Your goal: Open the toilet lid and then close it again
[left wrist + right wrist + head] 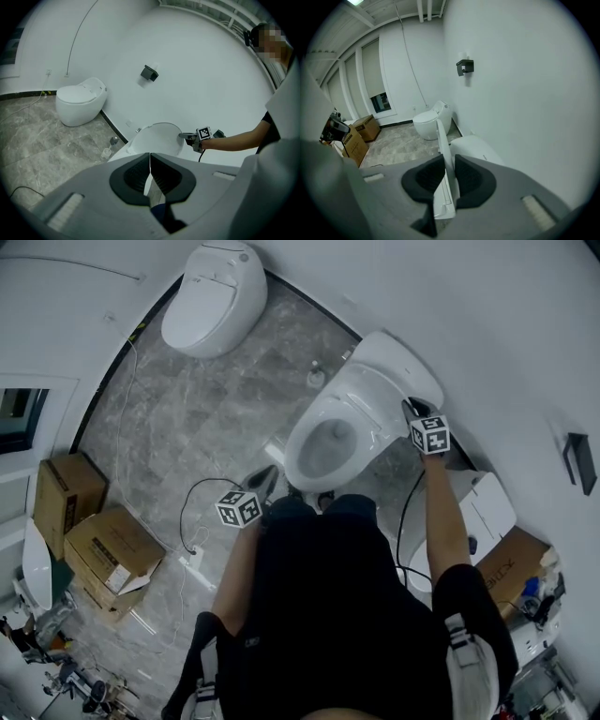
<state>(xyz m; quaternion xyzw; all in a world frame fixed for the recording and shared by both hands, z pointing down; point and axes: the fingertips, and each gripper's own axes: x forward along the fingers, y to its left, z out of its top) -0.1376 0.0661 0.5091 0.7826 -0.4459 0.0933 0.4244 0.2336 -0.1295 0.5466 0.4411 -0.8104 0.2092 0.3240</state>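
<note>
1. Upper and right part of head view: white wall [487, 324], curving round the room.
2. Left-centre: grey marbled floor [187, 418], dark skirting line at the wall foot.
3. Lower centre: person [337, 615] in dark top, both arms reaching up-frame.
4. Centre of head view, just above the person: white toilet [302, 442], bowl uncovered.
5. Up-right of the bowl, close to the wall: raised toilet lid [398, 367], stood up on its hinge edge.
6. Upper left, well apart from the first: second toilet [214, 296], closed.
7. Left edge: two cardboard boxes [103, 554], side by side on the floor.
8. Centre right, at the lid's free edge: right gripper [412, 409]. In right gripper view, jaws only a narrow way apart, clamped over the lid's thin edge, a pad on each face.
9. Lower left of the bowl, over the floor and clear of the toilet: left gripper [265, 479]. In left gripper view, jaws pressed together with nothing between them.
10. Below the left gripper: black cable [192, 512] looped on the floor.
11. Far right edge, on the wall: small black bracket [581, 460].
</note>
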